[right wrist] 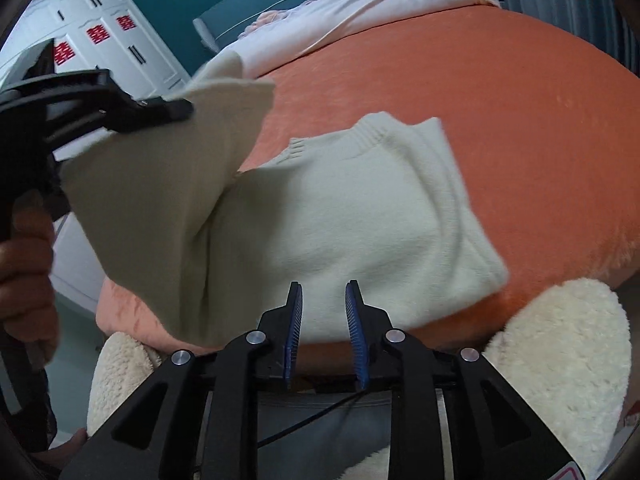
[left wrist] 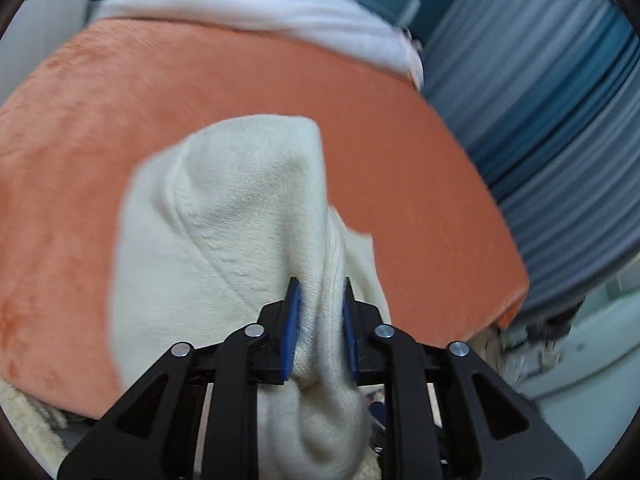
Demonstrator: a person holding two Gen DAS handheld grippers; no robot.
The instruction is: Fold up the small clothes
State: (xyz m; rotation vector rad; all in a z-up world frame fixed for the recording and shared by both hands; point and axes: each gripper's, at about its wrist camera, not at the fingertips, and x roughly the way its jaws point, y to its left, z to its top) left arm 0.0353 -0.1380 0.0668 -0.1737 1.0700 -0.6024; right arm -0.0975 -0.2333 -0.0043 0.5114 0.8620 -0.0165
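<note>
Closest in the left wrist view, the left gripper [left wrist: 320, 292] has its fingers closed on a bunched fold of the cream sweater [left wrist: 224, 216], knit fabric pinched between the blue pads and hanging below them. Seen from the right wrist view, that same gripper [right wrist: 176, 110] holds one side of the sweater [right wrist: 360, 208] lifted off the bed, with the person's hand [right wrist: 24, 264] around its handle at the left edge. Nearest the lens there, the right gripper [right wrist: 324, 292] has its fingers parted with a clear gap and nothing between them, poised just at the near edge of the sweater. Beyond them the rest of the sweater lies flat on the orange blanket [right wrist: 500, 92] that covers the bed, ribbed collar pointing away. Farther back lies a white sheet [right wrist: 360, 8], then a white wardrobe [right wrist: 112, 36] and a teal wall.
</note>
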